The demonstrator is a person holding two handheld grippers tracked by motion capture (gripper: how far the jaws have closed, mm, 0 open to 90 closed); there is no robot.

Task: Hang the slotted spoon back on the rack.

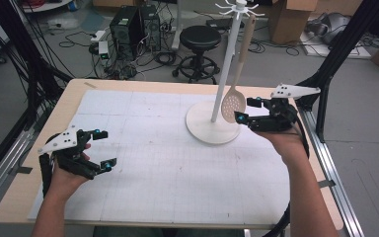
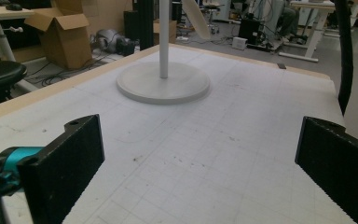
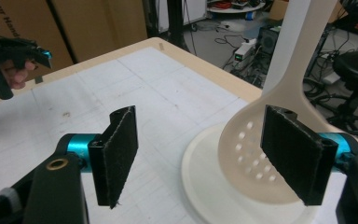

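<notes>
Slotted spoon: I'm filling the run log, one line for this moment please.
right gripper: open, at slotted spoon | spoon: hanging on stand | left gripper: open, idle

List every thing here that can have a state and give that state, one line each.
Slotted spoon: hanging from the rack, bowl down, ungripped.
Rack: upright on the mat, base flat.
Right gripper: open, fingers either side of the spoon bowl, not closed on it.
Left gripper: open, holding nothing, above the mat.

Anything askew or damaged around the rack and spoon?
Nothing stands out. The slotted spoon hangs from the rack, whose base sits flat on the mat. The right gripper is open by the spoon's bowl; the left gripper is open over the mat.
</notes>
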